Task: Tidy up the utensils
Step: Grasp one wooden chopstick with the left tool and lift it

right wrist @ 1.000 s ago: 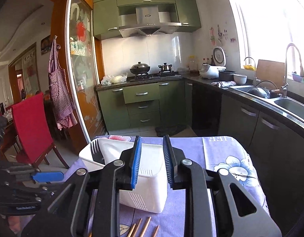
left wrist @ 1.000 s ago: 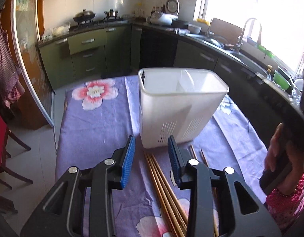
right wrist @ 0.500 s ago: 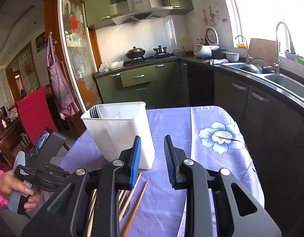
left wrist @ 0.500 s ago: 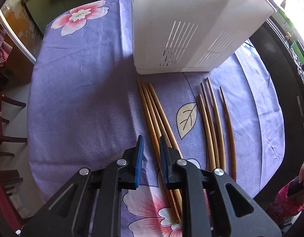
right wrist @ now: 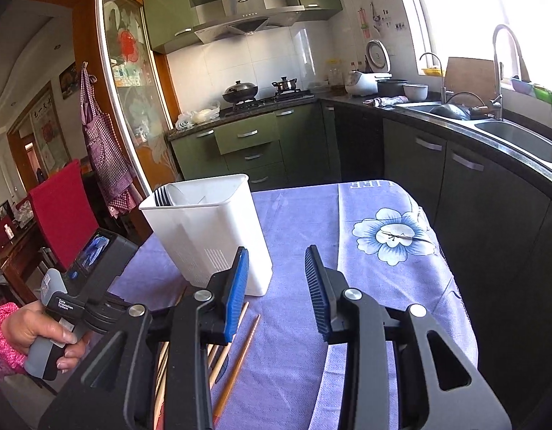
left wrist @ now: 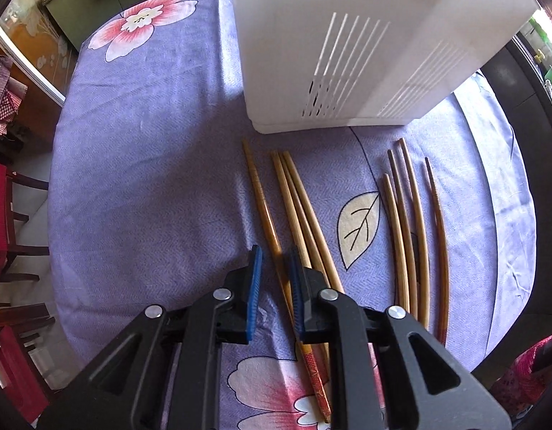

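Note:
Several wooden chopsticks lie on the purple cloth in two bundles, a left bundle (left wrist: 297, 208) and a right bundle (left wrist: 412, 222). A white slotted utensil holder (left wrist: 351, 46) stands just beyond them. My left gripper (left wrist: 274, 279) is low over the cloth, its jaws narrowly apart around the leftmost chopstick (left wrist: 265, 215) of the left bundle. My right gripper (right wrist: 277, 286) is open and empty, above the table to the right of the holder (right wrist: 207, 229). Chopstick ends (right wrist: 236, 358) show below its left finger.
The table wears a purple flowered cloth (left wrist: 139, 165). The person's hand holds the left gripper's handle (right wrist: 57, 326) at the right wrist view's left. A red chair (right wrist: 61, 215) stands left of the table. Dark cabinets and a sink (right wrist: 519, 136) run along the right.
My left gripper dropped from above the holder down to the chopsticks and narrowed its jaws around the leftmost one. My right gripper opened wider and tilted down slightly.

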Motion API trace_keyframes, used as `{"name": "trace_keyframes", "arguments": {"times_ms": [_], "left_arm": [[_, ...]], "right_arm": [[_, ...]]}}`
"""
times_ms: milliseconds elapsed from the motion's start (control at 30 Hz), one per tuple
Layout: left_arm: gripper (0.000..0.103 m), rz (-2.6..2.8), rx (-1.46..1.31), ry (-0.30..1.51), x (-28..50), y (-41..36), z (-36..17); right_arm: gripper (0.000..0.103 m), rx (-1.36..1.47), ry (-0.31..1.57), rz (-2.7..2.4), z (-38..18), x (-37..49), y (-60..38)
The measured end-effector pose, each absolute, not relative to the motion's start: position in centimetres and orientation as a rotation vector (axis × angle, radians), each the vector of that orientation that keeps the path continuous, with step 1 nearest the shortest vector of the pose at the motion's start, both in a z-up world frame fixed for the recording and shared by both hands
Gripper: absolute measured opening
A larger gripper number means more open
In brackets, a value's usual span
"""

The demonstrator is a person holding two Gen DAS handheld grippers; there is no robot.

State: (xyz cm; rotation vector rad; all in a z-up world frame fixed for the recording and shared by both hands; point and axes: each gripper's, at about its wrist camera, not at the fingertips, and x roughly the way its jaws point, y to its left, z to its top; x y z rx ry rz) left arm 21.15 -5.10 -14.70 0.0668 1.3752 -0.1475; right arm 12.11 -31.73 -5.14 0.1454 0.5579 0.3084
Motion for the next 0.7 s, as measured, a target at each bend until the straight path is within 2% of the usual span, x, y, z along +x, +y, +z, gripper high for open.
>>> {"name": "trace_keyframes", "arguments": {"times_ms": [100, 267, 367, 533, 700], "left_arm": [[0.01, -0.136, 0.083, 1.379, 21.6, -6.1, -15.0], [0.006, -0.145, 0.048, 1.382, 21.9, -5.5, -15.0], [0.006, -0.148, 0.023, 1.352, 21.5, -4.3, -14.5], [0.006, -0.157, 0.008, 1.232, 19.9, -3.3, -11.2], [0.006, -0.157, 0.004, 1.053, 17.1, -2.1, -6.8]], "right_arm": [[0.033, 0.143, 0.563, 0.31, -5.0, 12.1, -31.4], [0.033, 0.127, 0.594, 0.319, -5.4, 12.5, -30.8], [0.033, 0.104, 0.678, 0.349, -6.2, 13.6, -30.0], [0.033, 0.047, 0.881, 0.388, -9.1, 16.1, -27.6], [0.03, 0.015, 0.957, 0.388, -11.2, 17.2, -25.7]]}}
